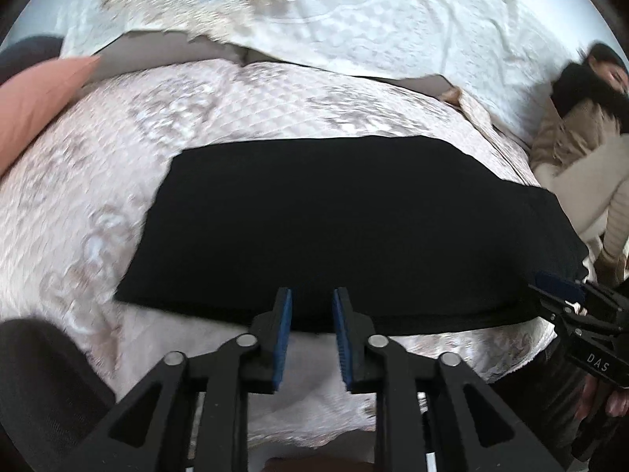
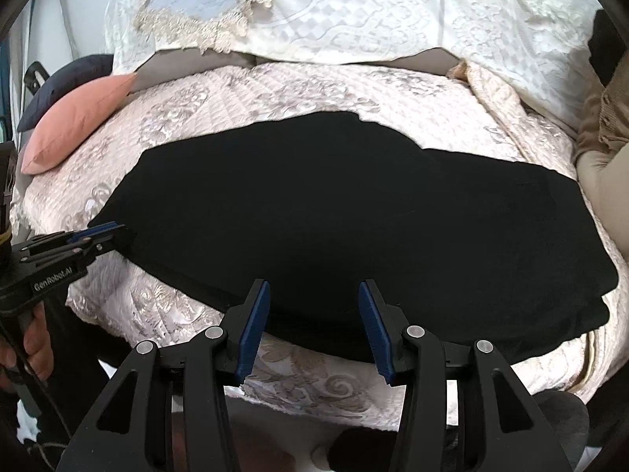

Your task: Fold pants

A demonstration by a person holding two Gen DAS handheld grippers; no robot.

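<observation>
Black pants (image 1: 334, 228) lie flat, folded lengthwise, on a pale pink quilted cover (image 1: 98, 204); they also show in the right wrist view (image 2: 334, 212). My left gripper (image 1: 312, 299) is open and empty, its tips just over the pants' near edge. It shows in the right wrist view (image 2: 106, 232) at the pants' left end. My right gripper (image 2: 314, 295) is open and empty over the near edge, further right. It shows in the left wrist view (image 1: 558, 287) by the pants' right end.
A pink cushion (image 2: 78, 118) and a dark cushion (image 2: 67, 74) lie at the far left. A white lace cover (image 2: 354, 11) drapes the back. A person in a beige top (image 1: 574, 149) sits at the right. The cover's front edge (image 2: 314, 393) is close below the grippers.
</observation>
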